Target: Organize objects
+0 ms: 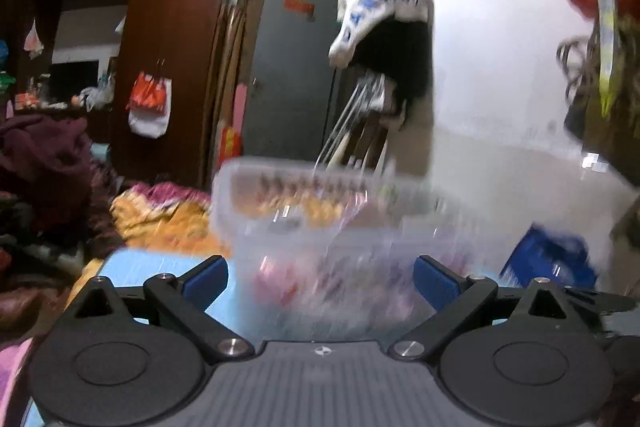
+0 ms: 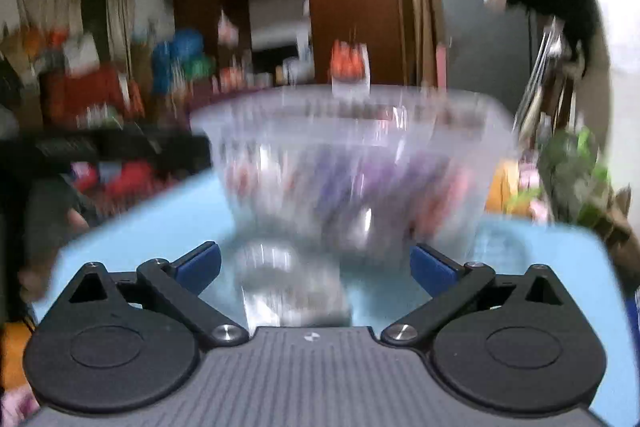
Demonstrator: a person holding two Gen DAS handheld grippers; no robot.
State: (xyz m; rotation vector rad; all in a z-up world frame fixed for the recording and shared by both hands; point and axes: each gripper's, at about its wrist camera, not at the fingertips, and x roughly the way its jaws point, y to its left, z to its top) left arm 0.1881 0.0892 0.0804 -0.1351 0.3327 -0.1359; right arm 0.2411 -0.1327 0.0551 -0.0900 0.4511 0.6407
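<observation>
A clear plastic bin (image 1: 320, 215) holding several colourful items stands on a light blue table (image 1: 160, 267); the picture is smeared. My left gripper (image 1: 320, 281) is open just before the bin's near wall, and its blue pads (image 1: 206, 279) stand wide apart without pressing on anything. In the right wrist view the same bin (image 2: 352, 155) sits ahead on the table (image 2: 160, 227). My right gripper (image 2: 316, 267) is open too. A small clear, shiny object (image 2: 288, 283), too blurred to name, lies on the table between its fingers, apart from both pads.
A blue box (image 1: 548, 259) sits right of the bin. Heaped cloth and bedding (image 1: 160, 211) lie left of the table, before a brown wardrobe (image 1: 172, 47). A green-leafed bundle (image 2: 572, 171) is at the table's far right corner. A dark bar (image 2: 100, 147) crosses the left side.
</observation>
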